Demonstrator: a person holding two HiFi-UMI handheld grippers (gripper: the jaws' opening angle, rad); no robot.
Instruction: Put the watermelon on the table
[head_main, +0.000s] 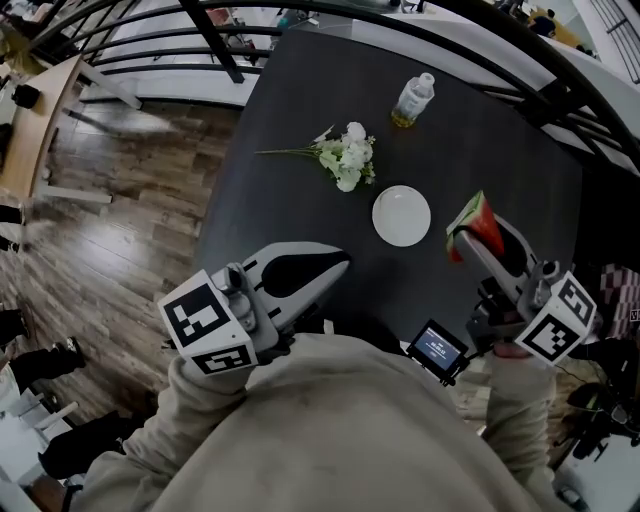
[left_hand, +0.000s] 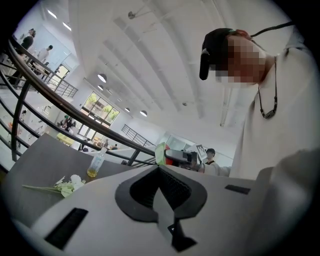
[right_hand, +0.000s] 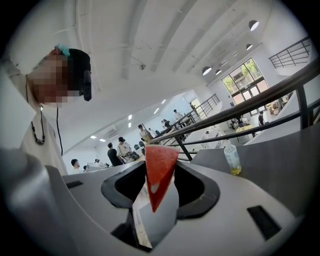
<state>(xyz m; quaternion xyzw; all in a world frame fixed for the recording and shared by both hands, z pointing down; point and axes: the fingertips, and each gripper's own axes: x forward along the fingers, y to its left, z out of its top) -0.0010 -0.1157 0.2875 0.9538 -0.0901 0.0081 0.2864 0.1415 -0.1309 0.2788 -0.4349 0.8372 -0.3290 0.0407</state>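
Observation:
A wedge of watermelon (head_main: 470, 220), red flesh with a green rind, is held above the dark table (head_main: 300, 110) at its right side. My right gripper (head_main: 462, 236) is shut on it. The right gripper view shows the red wedge (right_hand: 159, 172) pinched between the jaws, point down. My left gripper (head_main: 338, 264) hangs over the table's near edge, shut with nothing in it. In the left gripper view its jaws (left_hand: 159, 169) meet in a closed seam, and the watermelon's rind (left_hand: 160, 152) shows beyond them.
On the table lie a white plate (head_main: 401, 215) just left of the watermelon, a bunch of white flowers (head_main: 346, 156) and a small bottle of yellow liquid (head_main: 413, 100). A black railing (head_main: 520, 80) runs along the table's far side. Wooden floor (head_main: 110, 220) lies to the left.

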